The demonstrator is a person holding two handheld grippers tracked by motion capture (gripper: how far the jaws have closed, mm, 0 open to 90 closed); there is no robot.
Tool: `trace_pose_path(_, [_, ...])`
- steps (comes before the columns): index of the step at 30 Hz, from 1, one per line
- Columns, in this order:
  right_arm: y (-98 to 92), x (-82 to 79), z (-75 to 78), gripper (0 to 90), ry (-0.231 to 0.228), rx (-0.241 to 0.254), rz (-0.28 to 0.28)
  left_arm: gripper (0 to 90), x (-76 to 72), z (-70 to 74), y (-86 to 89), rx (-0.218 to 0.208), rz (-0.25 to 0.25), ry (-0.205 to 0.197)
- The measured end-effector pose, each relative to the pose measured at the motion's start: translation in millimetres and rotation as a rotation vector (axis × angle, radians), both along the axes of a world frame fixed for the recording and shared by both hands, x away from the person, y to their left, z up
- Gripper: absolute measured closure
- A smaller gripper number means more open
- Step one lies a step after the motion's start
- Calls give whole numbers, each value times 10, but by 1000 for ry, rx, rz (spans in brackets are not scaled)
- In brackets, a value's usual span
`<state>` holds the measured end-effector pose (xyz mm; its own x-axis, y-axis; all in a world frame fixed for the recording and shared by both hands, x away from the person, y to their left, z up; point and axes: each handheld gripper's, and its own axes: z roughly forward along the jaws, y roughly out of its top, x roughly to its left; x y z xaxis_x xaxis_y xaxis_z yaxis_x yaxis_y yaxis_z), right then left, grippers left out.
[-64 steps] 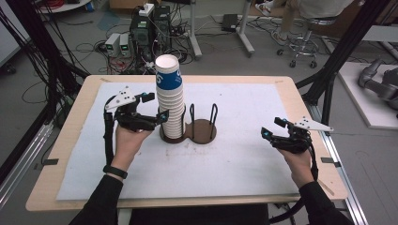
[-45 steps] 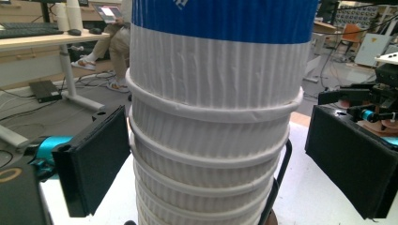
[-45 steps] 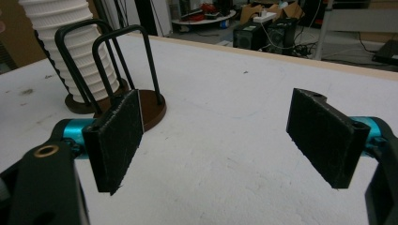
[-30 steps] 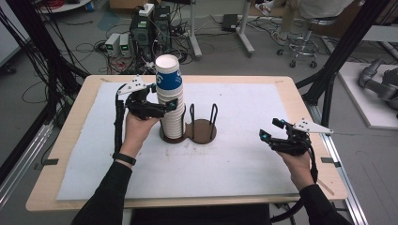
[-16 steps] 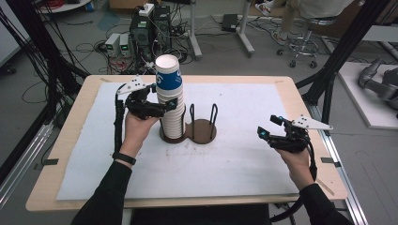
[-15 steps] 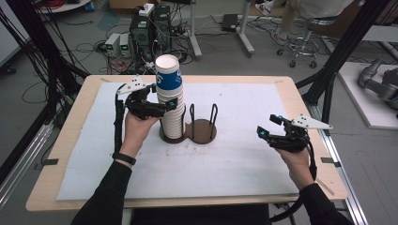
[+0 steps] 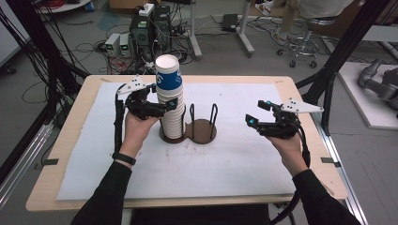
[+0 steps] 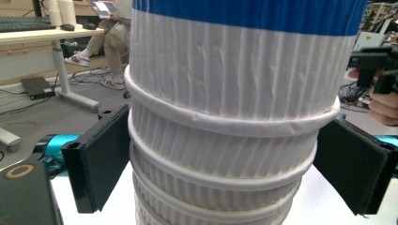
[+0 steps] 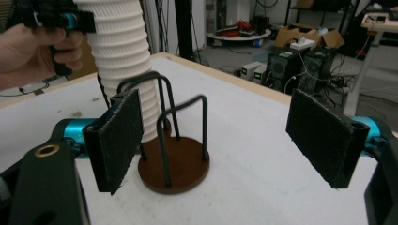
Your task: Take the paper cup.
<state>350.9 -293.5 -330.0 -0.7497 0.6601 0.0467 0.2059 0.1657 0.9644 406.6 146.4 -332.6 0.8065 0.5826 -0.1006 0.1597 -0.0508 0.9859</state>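
Your left gripper (image 7: 165, 107) sits at the stack of paper cups (image 7: 170, 98), about halfway up it, just below the blue-banded top cup (image 7: 168, 75). The jaws have just been closing; in the left gripper view the stack (image 8: 225, 136) stands between the pads (image 8: 101, 157), which flank it close on both sides. Whether they press on it yet you cannot tell.

The stack rises from one side of the brown cup holder (image 7: 202, 130) on the table (image 7: 291, 89).

Your right gripper (image 7: 256, 115) hangs above the table, well apart from the stack. Its jaws stand apart with nothing between them; the holder's free wire slot (image 9: 180, 136) lies ahead of them.
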Motion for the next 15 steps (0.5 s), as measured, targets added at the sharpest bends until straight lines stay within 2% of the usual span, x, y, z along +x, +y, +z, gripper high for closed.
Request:
trace_pose_path(3, [125,67,138,198,-13,-2,33,103,0,0,0,0,0,0])
trace_pose_path(15, [452,246,455,198,-50,13,100,104,-3,2,-2,2,3,1])
